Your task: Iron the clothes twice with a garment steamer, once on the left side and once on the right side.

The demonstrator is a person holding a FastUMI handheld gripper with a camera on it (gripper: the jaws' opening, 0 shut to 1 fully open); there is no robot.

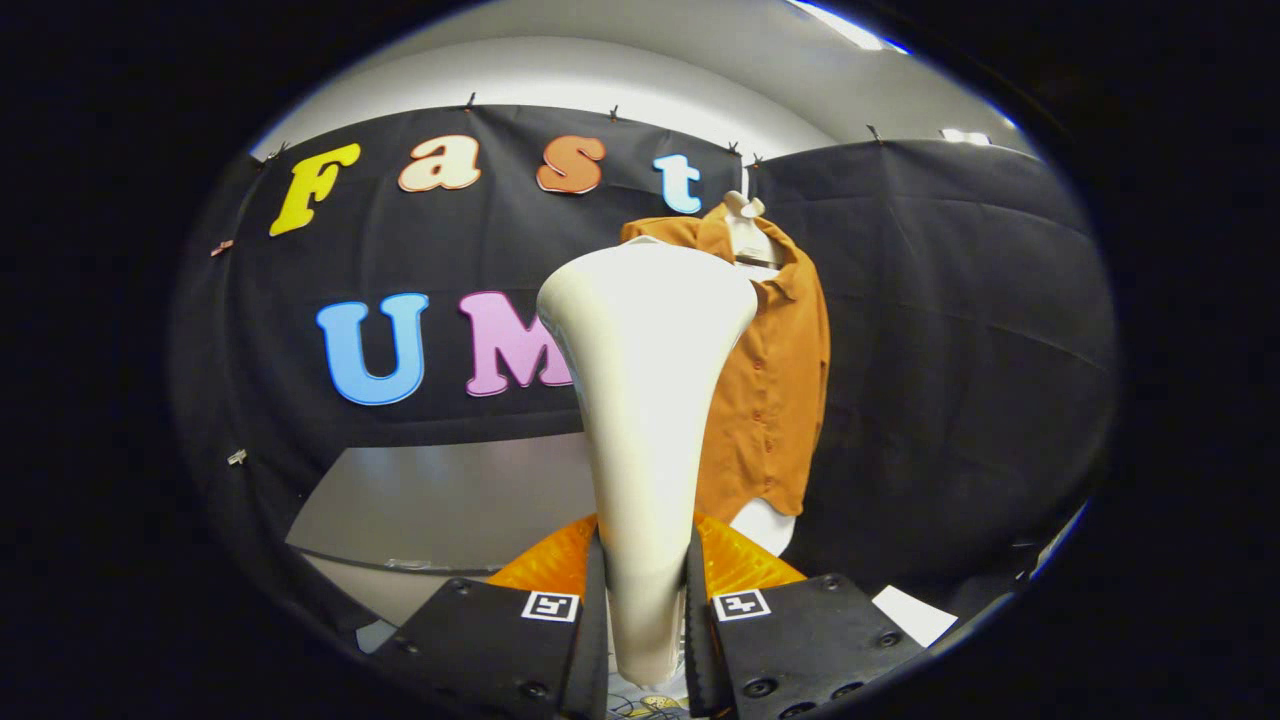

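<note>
Gripping the garment steamer [645, 400] by its narrow handle, the hand-held gripper [646, 620] has both fingers pressed against the handle's sides, left and right, with the gap between them no wider than the handle itself. Steamer stands upright between the fingers: cream-white body, slim at the fingers, flaring upward into a broad rounded head that leans slightly left.

Shirt [770, 380]: orange-brown, buttoned front, collar open, hanging on a pale mannequin form [748, 235] beyond the steamer and just to its right. Steamer head overlaps the shirt's left shoulder in this view; whether it touches the fabric cannot be told. Shirt hem ends above the form's pale rounded base.

An orange ribbed object [745, 560] sits just ahead of the fingers, on both sides of the handle. Grey surface [440, 500] lies far left. Black cloth wall [950, 330] closes the back and right; white ceiling with a light strip [845, 25] above.
</note>
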